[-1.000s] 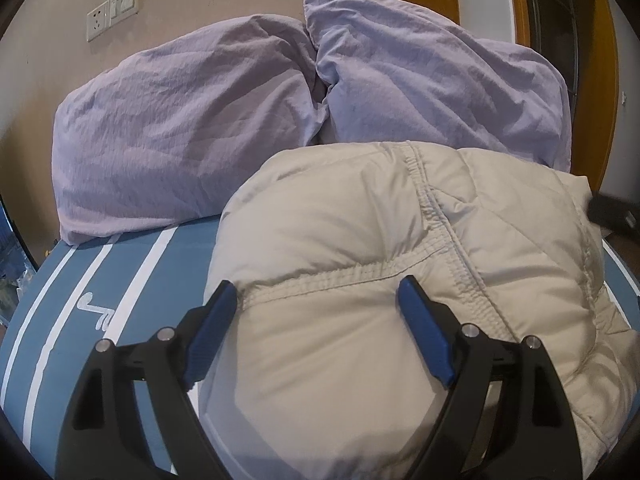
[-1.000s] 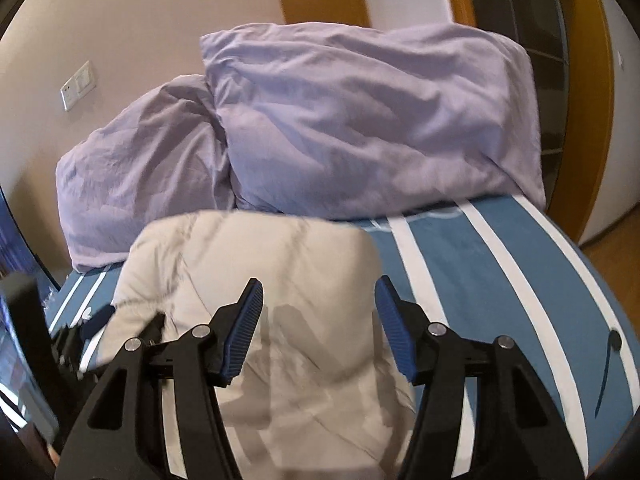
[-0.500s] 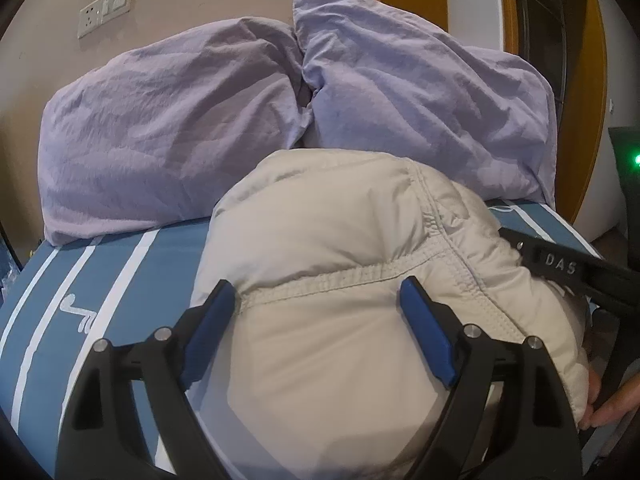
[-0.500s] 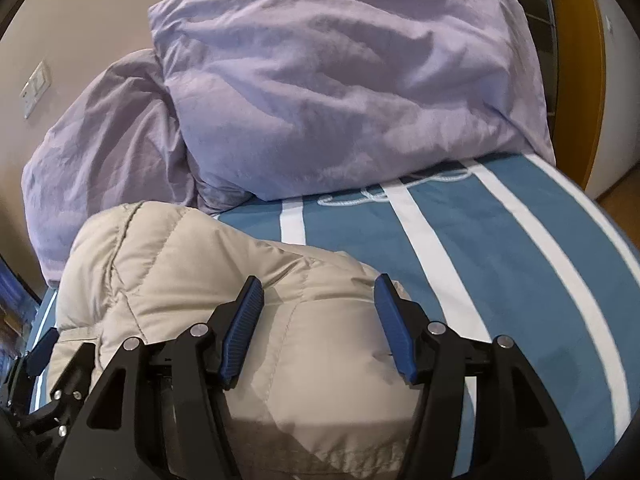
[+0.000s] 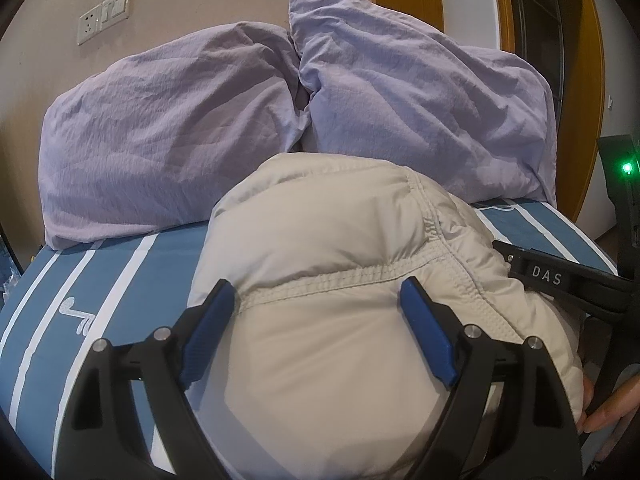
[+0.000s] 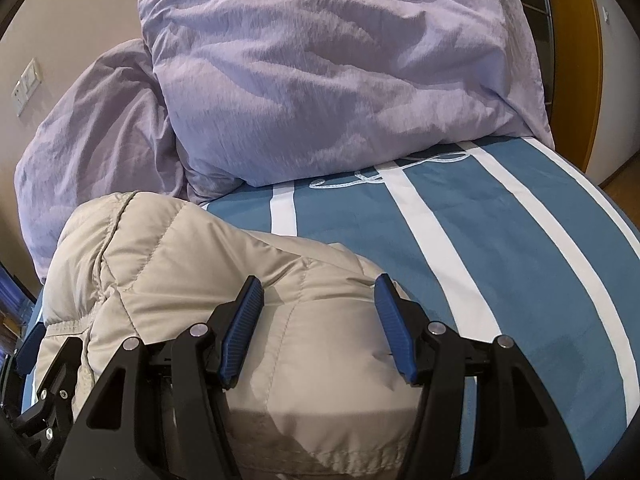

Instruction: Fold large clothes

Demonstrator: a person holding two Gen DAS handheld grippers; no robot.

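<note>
Both claws, left claw (image 5: 316,308) and right claw (image 6: 318,304), gaping apart, pressing beige puffer jacket (image 5: 340,232) on bed (image 6: 500,220); padding risking springing back (nothing clamped), undoing fold.

Matt quilted cloth jacket (image 5: 320,248)

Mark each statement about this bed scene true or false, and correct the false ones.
1. The beige puffer jacket lies bundled on the blue striped bedcover. True.
2. The left gripper is shut on a pillow. False: it is open, over the jacket.
3. Two lilac pillows lean at the head of the bed. True.
4. The right gripper is clamped shut. False: its jaws stand apart.
5. A wall socket plate shows above the pillows. True.
</note>
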